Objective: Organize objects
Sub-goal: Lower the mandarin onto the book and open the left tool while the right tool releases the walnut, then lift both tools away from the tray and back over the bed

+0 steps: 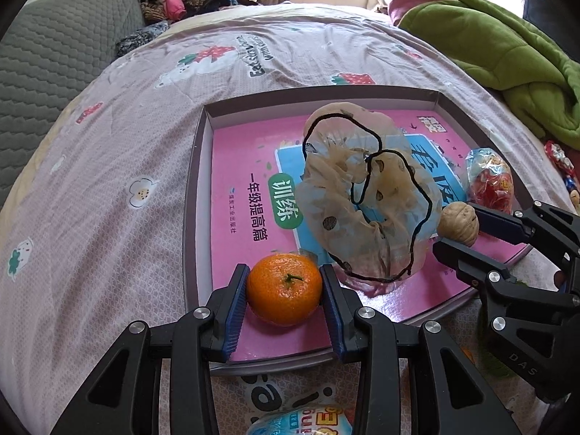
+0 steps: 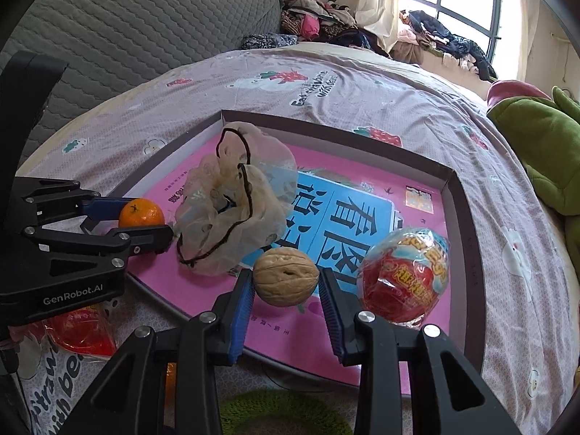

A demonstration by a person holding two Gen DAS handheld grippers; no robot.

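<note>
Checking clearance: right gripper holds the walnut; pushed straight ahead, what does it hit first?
Likely the pink book lining the shallow box: the right gripper tilts down with its walnut. Depth unclear.

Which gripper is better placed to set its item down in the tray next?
Probably the left gripper: its orange sits low over bare tray floor. The right gripper holds the walnut crowded beside the wrapped ball.

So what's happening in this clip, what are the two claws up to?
Small items are being gathered into a shallow box lined with a pink book cover, set on a bed. The left claw grips a tangerine over the box's near corner, and the right claw grips a walnut above the box. Already inside are a crumpled mesh bag with a black drawstring and a wrapped red-and-blue egg-shaped sweet. Neither fruit nor nut has been released yet.
</note>
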